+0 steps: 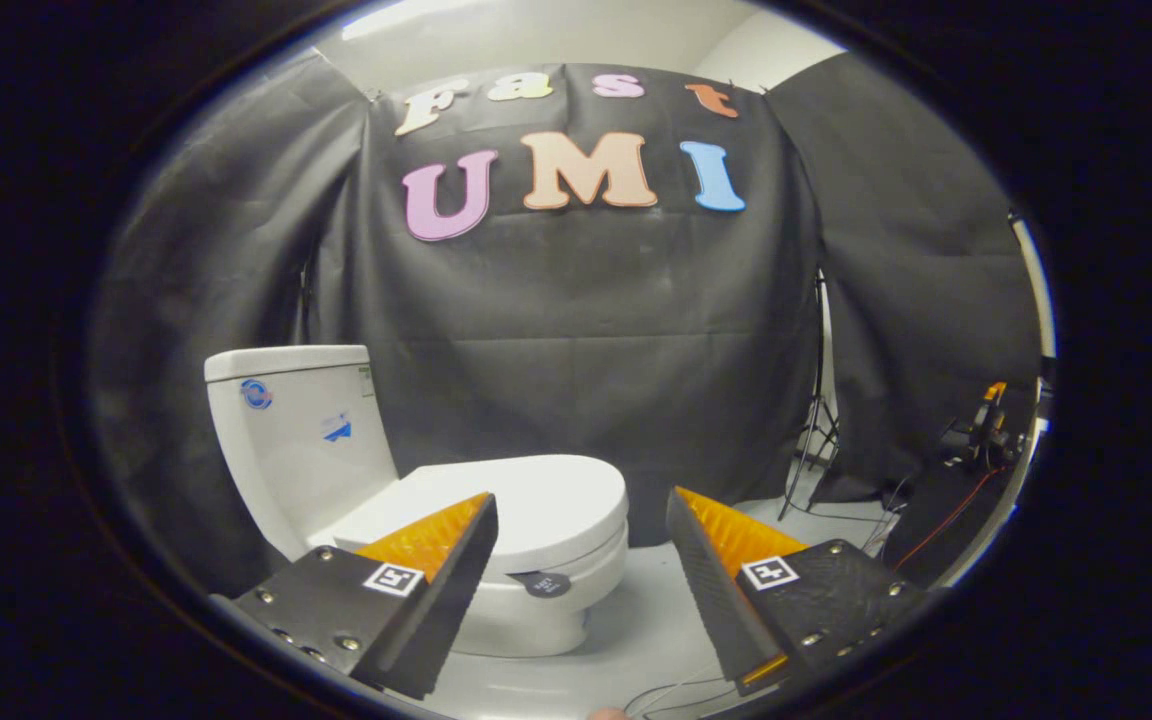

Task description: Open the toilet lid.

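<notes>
Gripper view: toilet (336, 450) sits lower left of frame, tank at left, lid (526, 500) down flat on seat, front edge pointing toward centre-right. Gripper (581, 510) spread wide, holding nothing; left finger (436, 560) overlaps lid's near side in pic, right finger (726, 570) off over bare floor (636, 620), contact w/ lid not evident. Small dark tab (543, 583) at rim front, just ahead of left finger. Best approach prob: drop low, hook a fingertip under lid's front lip nr tab, swing up toward tank in an arc. Tool held roughly level, aimed a bit right of bowl; tripod (816, 430) & cables at right.
</notes>
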{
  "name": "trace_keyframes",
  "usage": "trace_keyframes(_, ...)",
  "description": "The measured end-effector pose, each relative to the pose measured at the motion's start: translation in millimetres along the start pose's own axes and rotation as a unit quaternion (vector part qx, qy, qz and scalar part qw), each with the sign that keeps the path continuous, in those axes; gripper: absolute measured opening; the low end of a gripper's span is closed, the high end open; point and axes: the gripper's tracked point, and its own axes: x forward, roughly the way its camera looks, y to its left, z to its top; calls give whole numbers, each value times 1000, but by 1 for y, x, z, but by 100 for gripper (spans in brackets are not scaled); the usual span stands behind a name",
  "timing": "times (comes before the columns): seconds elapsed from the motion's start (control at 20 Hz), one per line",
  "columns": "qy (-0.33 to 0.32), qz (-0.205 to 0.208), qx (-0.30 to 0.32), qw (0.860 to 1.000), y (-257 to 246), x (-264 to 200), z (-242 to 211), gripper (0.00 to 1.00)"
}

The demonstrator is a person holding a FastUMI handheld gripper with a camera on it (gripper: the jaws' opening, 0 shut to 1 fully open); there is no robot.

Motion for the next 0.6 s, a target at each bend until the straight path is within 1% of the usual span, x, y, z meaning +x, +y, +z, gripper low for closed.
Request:
trace_keyframes(0.1, 20, 7, 8, 1000, 8, 11, -7, 100)
trace_keyframes(0.2, 66, 11, -4, 998, 11, 18, -34, 99)
trace_keyframes(0.25, 87, 12, 6, 996, 12, 20, -44, 100)
trace_keyframes(0.4, 156, 20, 60, 986, 26, 32, -74, 100)
trace_keyframes(0.5, 192, 13, 99, 976, 28, 40, -88, 100)
trace_keyframes(0.6, 222, -3, 131, 966, 26, 47, -99, 100)
